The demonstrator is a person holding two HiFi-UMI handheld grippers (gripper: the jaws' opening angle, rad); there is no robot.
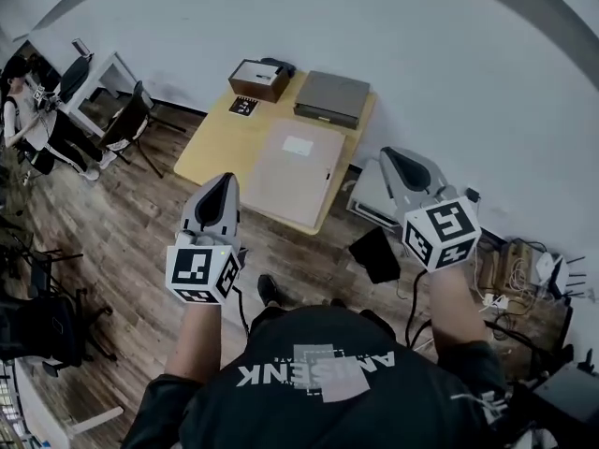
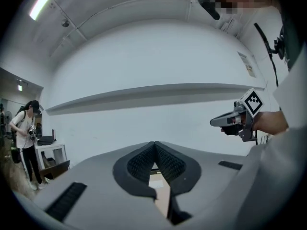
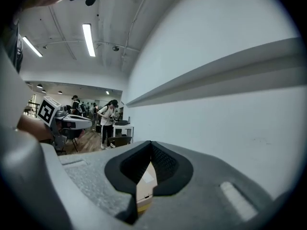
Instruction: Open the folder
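Folder [image 1: 298,171] lies flat and closed on the yellow table [image 1: 215,148] at twelve o'clock from the person holding the grippers, with a small white label [image 1: 298,145] on its cover. Its near edge reaches the table's front edge. Whether it hangs over that edge cannot be told from above. In both gripper views only a sliver of it shows through the slot under the jaws, so its full outline is hidden there.

The left gripper [image 1: 223,178] points at the table from seven o'clock of the folder, jaws pressed together with nothing between them. The right gripper [image 1: 391,152] is at four o'clock of the folder, its jaws likewise together and empty. How high either one rides against the tabletop cannot be judged.

At the back of the table, a brown box [image 1: 259,79] sits at eleven o'clock of the folder with a dark object on top, too small to name. A marker card [image 1: 243,106] lies just in front of it. A grey case [image 1: 332,98] sits at one o'clock. A pale device [image 1: 370,204] on the floor [image 1: 122,241] is partly covered by the right gripper and hard to identify. Cables [image 1: 515,269] tangle by the wall [image 1: 421,45] at four o'clock. A chair [image 1: 126,124] and a person [image 1: 14,110] are far off at ten o'clock.
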